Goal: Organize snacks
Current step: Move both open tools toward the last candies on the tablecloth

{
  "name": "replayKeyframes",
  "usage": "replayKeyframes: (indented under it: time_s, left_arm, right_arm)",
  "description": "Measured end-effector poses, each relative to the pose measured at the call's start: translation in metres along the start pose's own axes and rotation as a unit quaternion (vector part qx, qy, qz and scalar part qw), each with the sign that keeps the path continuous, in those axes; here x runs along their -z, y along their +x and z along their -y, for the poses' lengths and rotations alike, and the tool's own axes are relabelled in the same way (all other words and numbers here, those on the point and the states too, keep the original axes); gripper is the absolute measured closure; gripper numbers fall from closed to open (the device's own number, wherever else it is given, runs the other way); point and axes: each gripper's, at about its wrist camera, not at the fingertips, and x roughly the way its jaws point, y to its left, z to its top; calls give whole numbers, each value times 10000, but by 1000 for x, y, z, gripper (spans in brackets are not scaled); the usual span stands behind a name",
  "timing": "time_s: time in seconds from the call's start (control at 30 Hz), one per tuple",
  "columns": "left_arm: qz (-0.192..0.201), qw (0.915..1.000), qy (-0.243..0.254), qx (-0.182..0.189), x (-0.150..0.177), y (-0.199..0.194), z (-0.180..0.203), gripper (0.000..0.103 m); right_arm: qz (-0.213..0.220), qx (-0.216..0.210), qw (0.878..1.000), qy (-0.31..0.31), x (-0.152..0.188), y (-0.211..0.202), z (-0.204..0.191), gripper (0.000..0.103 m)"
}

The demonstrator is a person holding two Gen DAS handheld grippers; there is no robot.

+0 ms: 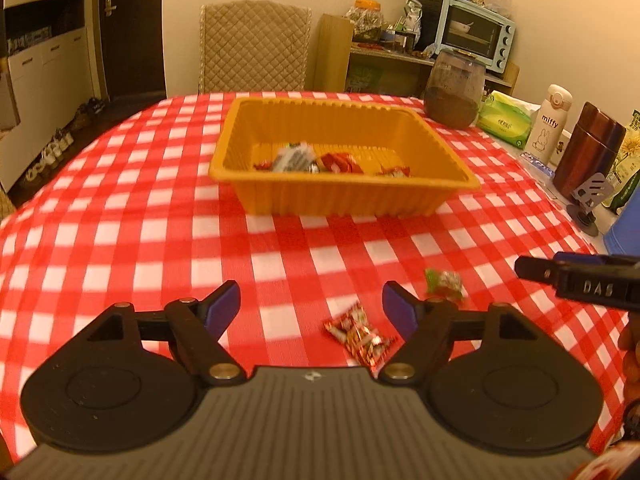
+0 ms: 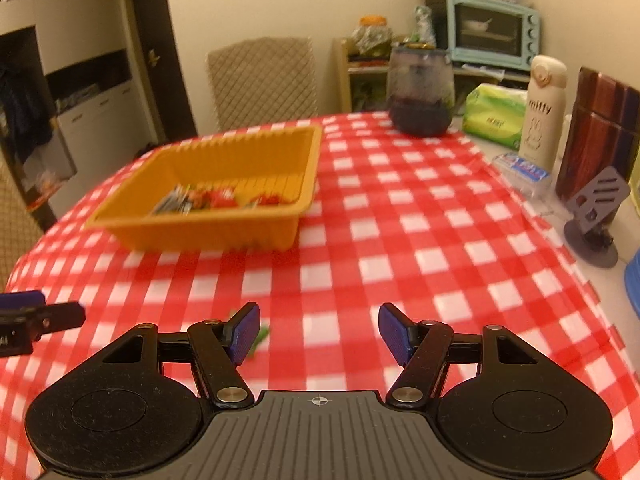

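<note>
An orange tray (image 1: 348, 196) stands on the red-checked table and holds several wrapped snacks (image 1: 308, 160). It also shows in the right wrist view (image 2: 208, 228). My left gripper (image 1: 312, 308) is open and empty above the cloth. A red and white snack packet (image 1: 358, 336) lies between its fingers, nearer the right one. A green and red snack (image 1: 444, 284) lies just beyond its right finger; in the right wrist view this snack (image 2: 258, 338) peeks out behind a finger. My right gripper (image 2: 319, 330) is open and empty; it also shows at the right edge of the left wrist view (image 1: 580, 278).
Along the right table edge stand a dark jar (image 1: 454, 92), a green tissue pack (image 1: 506, 120), a white Miffy bottle (image 1: 550, 124), a brown canister (image 1: 588, 152) and a grey phone stand (image 1: 590, 204). A quilted chair (image 1: 254, 48) stands behind the table.
</note>
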Motion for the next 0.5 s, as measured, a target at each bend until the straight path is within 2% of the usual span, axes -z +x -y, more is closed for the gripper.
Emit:
replayKeyframes:
  time_s: [0.13, 0.5]
  left_arm:
    - [-90, 9999, -53, 102, 12, -1, 5, 27]
    - [-378, 9989, -187, 210, 26, 22, 14, 27]
  right_arm:
    - [-102, -50, 9999, -110, 11, 0, -2, 37]
    - [-203, -83, 9995, -240, 16, 6, -2, 37]
